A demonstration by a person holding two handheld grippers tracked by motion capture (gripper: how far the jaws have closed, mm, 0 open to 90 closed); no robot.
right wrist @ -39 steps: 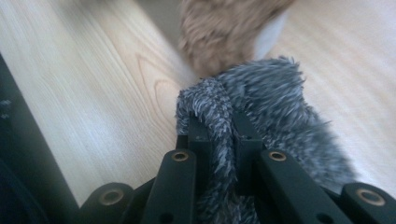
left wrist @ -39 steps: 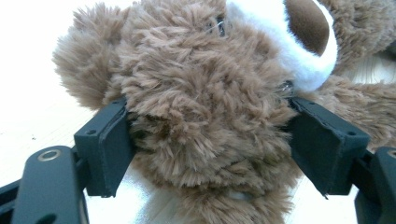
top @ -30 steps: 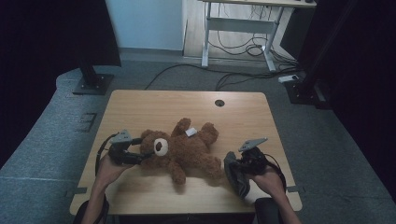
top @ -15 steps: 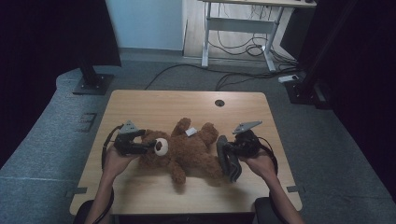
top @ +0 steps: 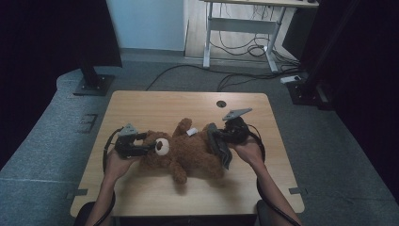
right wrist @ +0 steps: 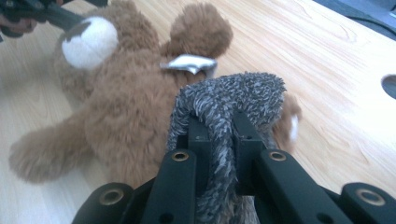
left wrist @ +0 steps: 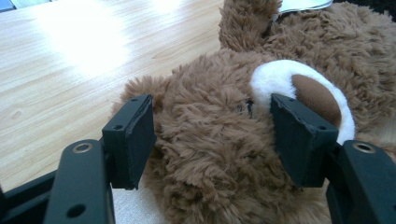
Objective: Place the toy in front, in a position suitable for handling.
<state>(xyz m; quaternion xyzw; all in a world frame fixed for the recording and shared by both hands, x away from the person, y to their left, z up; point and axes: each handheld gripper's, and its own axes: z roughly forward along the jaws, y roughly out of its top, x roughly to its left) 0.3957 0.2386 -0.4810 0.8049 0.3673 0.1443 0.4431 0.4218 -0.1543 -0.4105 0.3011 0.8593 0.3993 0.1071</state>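
Note:
A brown teddy bear point(top: 188, 151) lies on its back on the wooden table point(top: 155, 106), head toward the left. My left gripper point(top: 149, 147) has its jaws around the bear's head point(left wrist: 210, 140). They have just been closing, and both pads point(left wrist: 135, 135) press into the fur, one beside the white muzzle point(left wrist: 280, 79). My right gripper point(top: 217, 141) is shut on a grey fuzzy cloth point(right wrist: 233, 93), which drapes over its jaws just above the bear's lower body point(right wrist: 126, 107).
A white tag point(top: 191, 132) sticks out of the bear near its raised paw. A round cable hole point(top: 221, 103) sits in the table's far side. Beyond the table are cables, a desk frame point(top: 240, 28) and dark stands on grey carpet.
My right gripper has carried the grey cloth forward and left from the table's front right edge to the bear's body. The left gripper's jaws have drawn in on the bear's head.

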